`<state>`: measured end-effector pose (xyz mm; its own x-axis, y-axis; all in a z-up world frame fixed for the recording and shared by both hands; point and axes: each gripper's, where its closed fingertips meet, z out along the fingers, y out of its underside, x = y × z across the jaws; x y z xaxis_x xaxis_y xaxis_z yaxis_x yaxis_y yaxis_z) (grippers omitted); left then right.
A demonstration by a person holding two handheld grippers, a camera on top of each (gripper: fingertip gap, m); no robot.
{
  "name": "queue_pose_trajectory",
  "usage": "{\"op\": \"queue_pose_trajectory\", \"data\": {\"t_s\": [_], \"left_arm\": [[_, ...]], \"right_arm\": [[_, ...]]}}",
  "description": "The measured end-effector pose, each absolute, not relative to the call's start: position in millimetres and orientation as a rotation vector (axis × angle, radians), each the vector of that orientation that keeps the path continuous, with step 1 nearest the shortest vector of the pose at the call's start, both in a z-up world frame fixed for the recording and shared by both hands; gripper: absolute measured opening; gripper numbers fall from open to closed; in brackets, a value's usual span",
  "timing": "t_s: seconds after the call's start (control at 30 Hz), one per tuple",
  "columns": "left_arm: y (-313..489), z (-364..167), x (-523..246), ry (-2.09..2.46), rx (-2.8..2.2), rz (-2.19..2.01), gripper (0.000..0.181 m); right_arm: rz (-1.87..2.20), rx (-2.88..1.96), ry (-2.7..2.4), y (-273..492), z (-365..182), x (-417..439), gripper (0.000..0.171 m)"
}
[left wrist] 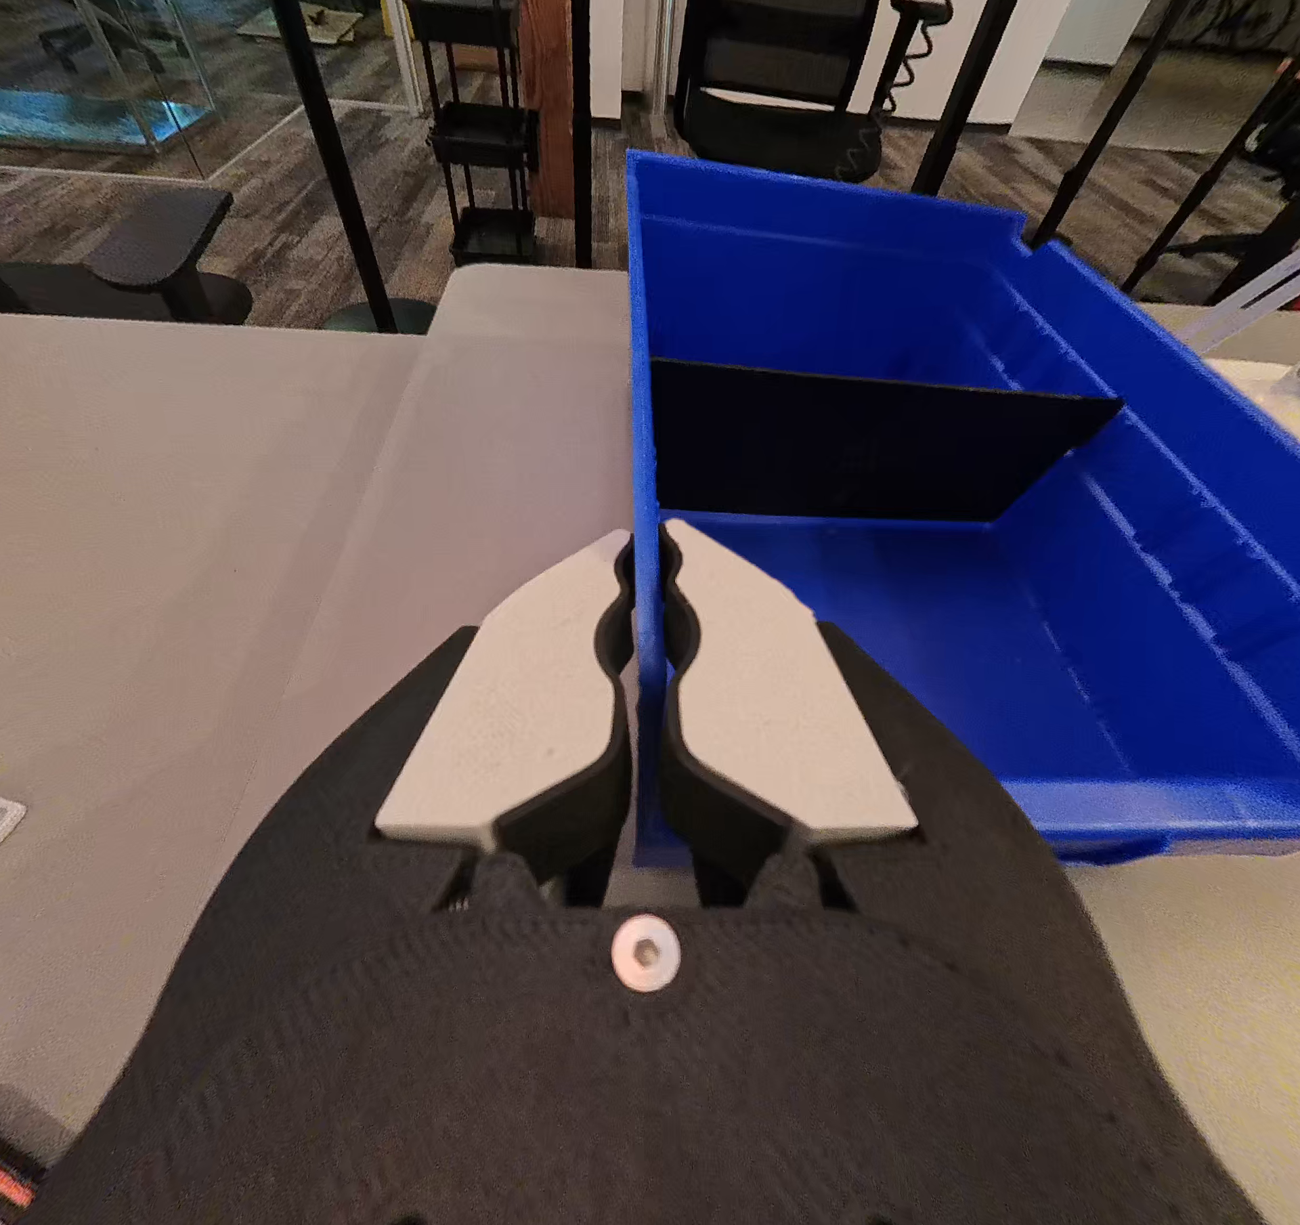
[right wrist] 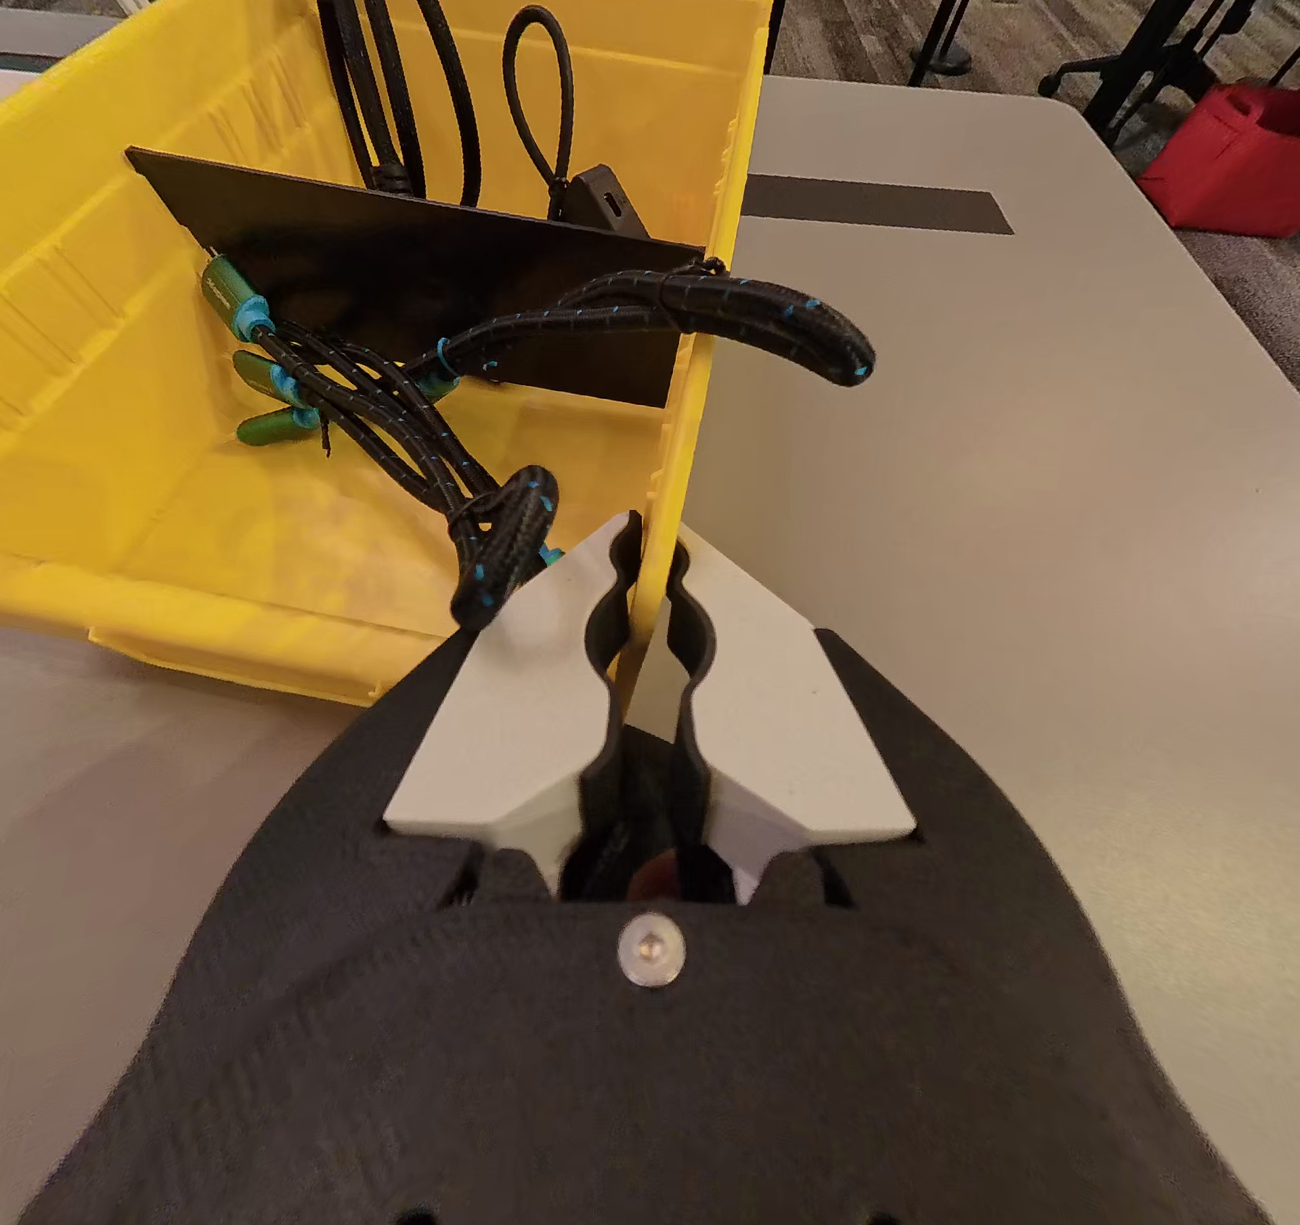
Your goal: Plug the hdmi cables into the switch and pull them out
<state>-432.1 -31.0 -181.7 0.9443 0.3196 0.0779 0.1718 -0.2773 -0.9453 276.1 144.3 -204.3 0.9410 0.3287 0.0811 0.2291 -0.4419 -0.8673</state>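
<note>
A: Two bins, one gripper on each. The left gripper [left wrist: 647,540] pinches the left side wall of the blue bin [left wrist: 914,663], one finger outside the wall and one inside. Everything of that bin lies ahead and to the right of the fingers: a bare near compartment, then a black divider [left wrist: 844,445] crosswise further ahead, then a bare far one.

B: Why clamp a wall?

A: My guess is to steady or shift the bin (nothing in it to pick).

B: And the other?

A: The right gripper [right wrist: 654,530] does the mirror thing, closed on the right side wall of the yellow bin [right wrist: 141,276], which spreads ahead and to its left. The hdmi cables [right wrist: 394,410] are there: black braid flecked with blue, green plugs [right wrist: 274,426] lying ahead-left on the bin floor, one loop just beside the left finger, another bundle hanging over the wall ahead. Past a black divider [right wrist: 394,255], a small dark box with a port [right wrist: 605,203], probably the switch, stands in the far compartment.

B: So nothing plugged?

A: Not that I can see; both grippers hold bins, so judging by that the plugging is not yet begun. The grey table [right wrist: 985,488] lies right of the right gripper.
</note>
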Motion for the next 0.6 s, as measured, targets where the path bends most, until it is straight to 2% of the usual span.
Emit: {"op": "queue_pose_trajectory", "data": {"t_s": [0.6], "left_arm": [[-34,-159,-427,-0.298,-1.777,0.135,0.003]], "right_arm": [[0.104,-2.059,-0.421,143,-204,275,0.001]]}}
